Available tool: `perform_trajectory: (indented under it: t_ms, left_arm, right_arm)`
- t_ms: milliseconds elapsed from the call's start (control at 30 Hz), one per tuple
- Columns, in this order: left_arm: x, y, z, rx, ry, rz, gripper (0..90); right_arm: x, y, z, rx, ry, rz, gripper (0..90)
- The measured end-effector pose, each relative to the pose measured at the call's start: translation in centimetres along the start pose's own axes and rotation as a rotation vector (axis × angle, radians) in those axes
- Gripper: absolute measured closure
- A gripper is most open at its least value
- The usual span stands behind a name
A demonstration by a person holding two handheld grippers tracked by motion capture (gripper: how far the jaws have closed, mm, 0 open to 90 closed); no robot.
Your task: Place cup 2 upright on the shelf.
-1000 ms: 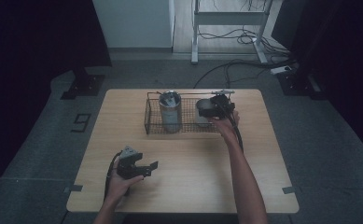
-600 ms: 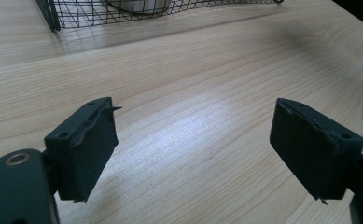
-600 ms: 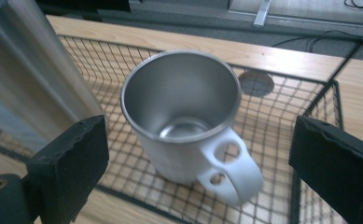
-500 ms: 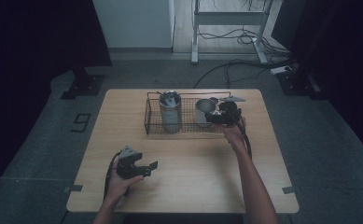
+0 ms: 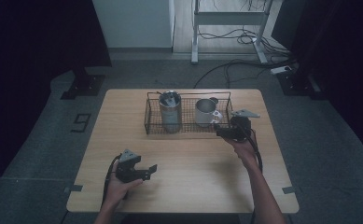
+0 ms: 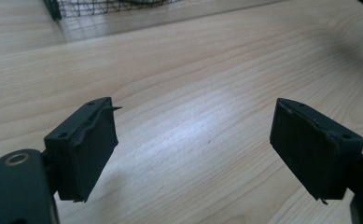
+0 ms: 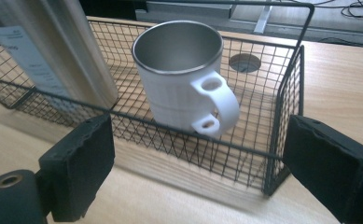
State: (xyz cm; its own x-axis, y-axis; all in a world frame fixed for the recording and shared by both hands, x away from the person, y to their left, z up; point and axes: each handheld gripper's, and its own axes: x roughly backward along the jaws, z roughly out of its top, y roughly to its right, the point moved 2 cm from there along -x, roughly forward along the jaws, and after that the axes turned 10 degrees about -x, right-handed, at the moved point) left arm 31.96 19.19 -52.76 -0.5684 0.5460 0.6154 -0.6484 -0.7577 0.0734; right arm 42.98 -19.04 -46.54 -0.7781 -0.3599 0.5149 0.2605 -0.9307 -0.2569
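High view: wooden table [image 5: 184,186] on grey floor; wire basket [image 5: 152,122] on its far half; inside the basket, a tall steel tumbler [image 5: 170,111] at the left and a white mug [image 5: 205,112] toward the right end, both upright, near each other, not touching.

Right gripper [image 5: 222,132] sits just outside the basket's near right corner, low over the table, jaws pointing left along the near wall; grey plate on top; cable trailing back along the forearm. Left gripper [image 5: 149,171] well apart from the basket, on the near left part of the table, held in the hand, jaws pointing right.

Right gripper view: jaws stand wide apart, nothing between the pads; right gripper [image 7: 198,163] looks through the mesh at the mug [image 7: 181,77]; mug has a steel inside, white outside, handle with two holes turned toward the camera; tumbler [image 7: 60,46] at upper left, paper label on its side; basket [image 7: 291,93] corner post close by the right-hand jaw, whether touching I cannot tell; round hole in the tabletop seen beyond the mug.

Left gripper view: left gripper [image 6: 193,149] jaws apart, empty; bare table [image 6: 207,70] under them; a basket [image 6: 104,7] edge at the top.
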Motion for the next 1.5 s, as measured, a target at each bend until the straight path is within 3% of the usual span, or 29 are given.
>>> perform_trajectory:
  t_ms: [233,400,633,867,1133,1200,1500]
  left_arm:
    - [0.1,0.0,-0.2,-0.002,-0.011,0.010,14.8]
    - [-0.2,-0.1,-0.5,0.004,-0.022,0.012,14.8]
    - [-0.6,0.0,-0.7,0.002,-0.037,0.014,14.8]
    - [-1.5,0.6,-1.0,-0.025,-0.072,0.014,14.7]
    - [-1.8,0.5,-1.3,-0.027,-0.090,0.021,14.7]
    - [-1.8,0.5,-1.3,-0.026,-0.091,0.022,14.7]
    - [-1.8,0.5,-1.3,-0.027,-0.091,0.021,14.7]
  right_arm:
    - [1.6,0.6,-1.3,-0.006,0.022,0.030,10.4]
    - [3.1,1.1,-3.2,-0.003,0.023,0.050,12.4]
    - [4.7,2.1,-5.3,0.013,0.011,0.046,12.6]
    - [6.5,3.8,-7.8,0.007,-0.007,0.042,13.1]
    - [6.7,5.8,-10.4,-0.021,-0.038,0.025,13.1]
    - [6.7,5.9,-10.8,-0.008,-0.050,0.008,13.3]
    - [6.7,6.0,-10.8,-0.016,-0.042,0.012,13.3]
